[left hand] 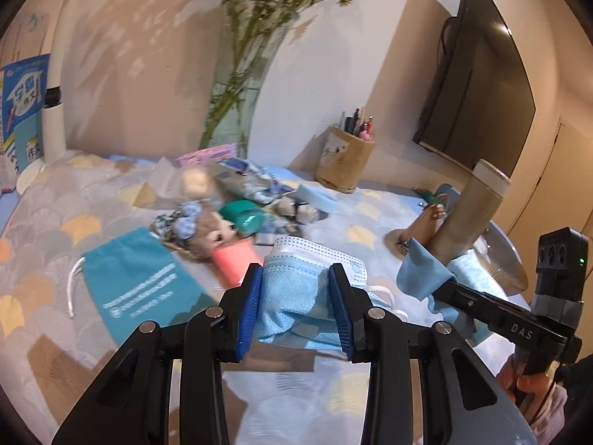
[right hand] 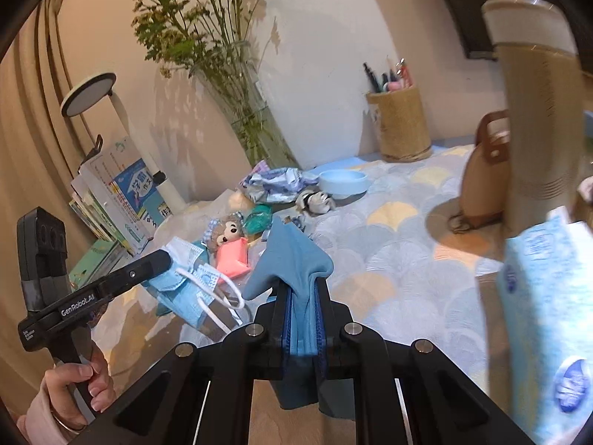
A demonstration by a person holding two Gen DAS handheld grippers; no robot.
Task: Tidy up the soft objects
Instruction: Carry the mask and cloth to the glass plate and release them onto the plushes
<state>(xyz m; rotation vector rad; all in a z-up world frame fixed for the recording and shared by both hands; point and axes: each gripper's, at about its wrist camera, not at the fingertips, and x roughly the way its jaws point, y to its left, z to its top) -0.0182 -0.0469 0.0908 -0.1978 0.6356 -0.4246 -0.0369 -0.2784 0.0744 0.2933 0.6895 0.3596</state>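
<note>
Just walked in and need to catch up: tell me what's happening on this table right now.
A person is sorting soft things with a handheld gripper in each hand. The left gripper is clamped on a light blue face mask, lifted above the patterned tablecloth. The right gripper is shut on a blue cloth. A small doll, a teal drawstring pouch and other soft bits lie unsorted near the flower vase.

"GenRobot.AI" on left gripper (right hand: 163, 259); "DAS" on right gripper (left hand: 444, 289).
</note>
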